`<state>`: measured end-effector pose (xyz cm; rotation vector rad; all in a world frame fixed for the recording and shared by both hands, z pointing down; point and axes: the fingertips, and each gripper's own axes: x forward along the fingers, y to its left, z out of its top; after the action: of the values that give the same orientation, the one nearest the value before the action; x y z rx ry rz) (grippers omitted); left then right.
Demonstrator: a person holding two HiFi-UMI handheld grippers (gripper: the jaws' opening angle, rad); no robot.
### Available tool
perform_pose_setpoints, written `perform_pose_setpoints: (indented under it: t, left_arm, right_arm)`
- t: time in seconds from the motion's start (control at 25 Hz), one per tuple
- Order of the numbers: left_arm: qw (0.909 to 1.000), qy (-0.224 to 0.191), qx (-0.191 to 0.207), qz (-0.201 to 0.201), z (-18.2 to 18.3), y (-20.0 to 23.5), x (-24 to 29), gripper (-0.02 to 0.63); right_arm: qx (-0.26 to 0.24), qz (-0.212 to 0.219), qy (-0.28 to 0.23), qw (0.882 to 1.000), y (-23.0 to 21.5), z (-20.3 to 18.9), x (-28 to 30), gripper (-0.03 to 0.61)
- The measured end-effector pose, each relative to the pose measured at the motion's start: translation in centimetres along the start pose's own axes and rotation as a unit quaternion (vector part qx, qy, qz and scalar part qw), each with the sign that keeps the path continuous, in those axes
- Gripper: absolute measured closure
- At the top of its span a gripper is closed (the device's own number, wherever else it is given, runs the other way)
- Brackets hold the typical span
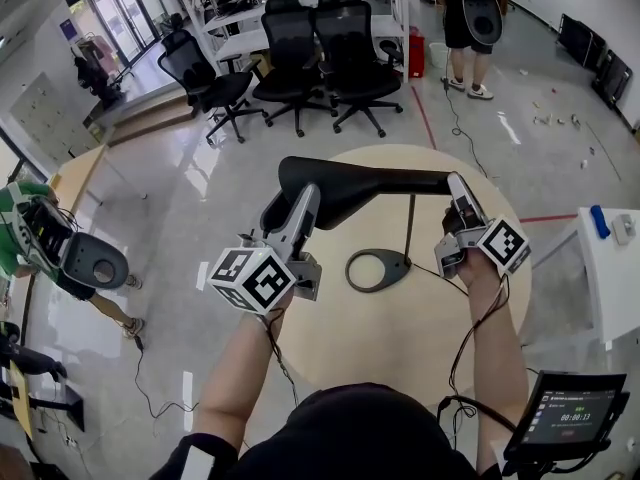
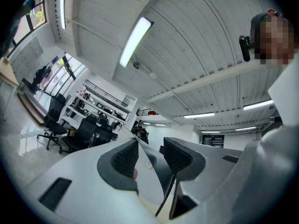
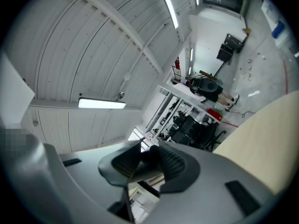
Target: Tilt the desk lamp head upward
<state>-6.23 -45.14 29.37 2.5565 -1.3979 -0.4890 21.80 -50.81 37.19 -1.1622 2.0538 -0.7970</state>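
**Q:** What have your two grippers got?

**A:** Both are on the one desk lamp. My left gripper (image 1: pixel 305 196) is closed down to a narrow gap, and the thin edge of the lamp head (image 1: pixel 360 183) is wedged between its two ribbed pads (image 2: pixel 126 158). My right gripper (image 1: pixel 455 184) is closed tighter, with its pads pressed on the dark, narrow end of the same head.

**Q:** Where does the lamp sit from there?

**A:** The black head runs from one gripper to the other, its broad end at my left jaws and its slim end at my right. Just inside the right gripper, a single thin stem (image 1: pixel 409 226) drops to one ring base (image 1: pixel 378 270). The base lies between and below the two grippers on the one round, pale table (image 1: pixel 385 343).

**Q:** Anything nearer to you than that?

**A:** One small screen (image 1: pixel 570 413), below and outside my right gripper.

**Q:** And past the lamp?

**A:** Beyond both grippers I count three black office chairs clearly: one (image 1: pixel 210 83) ahead of the left gripper and two (image 1: pixel 290 53) (image 1: pixel 352 53) side by side further right. There may be more behind them, but I can't separate those. One person (image 1: pixel 462 23) stands on the floor ahead of my right gripper. Another person in green (image 1: pixel 25 233) is well out to the left of my left gripper.
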Motion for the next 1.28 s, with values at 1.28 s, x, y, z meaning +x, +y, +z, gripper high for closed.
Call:
perform_pose_setpoints:
  t: [1.28]
  left_arm:
    - [0.9897, -0.009, 0.141, -0.023, 3.9, -4.6, 3.9, 0.436]
  right_arm:
    - [0.126, 0.009, -0.025, 0.992, -2.0, -2.1, -1.2, 0.468]
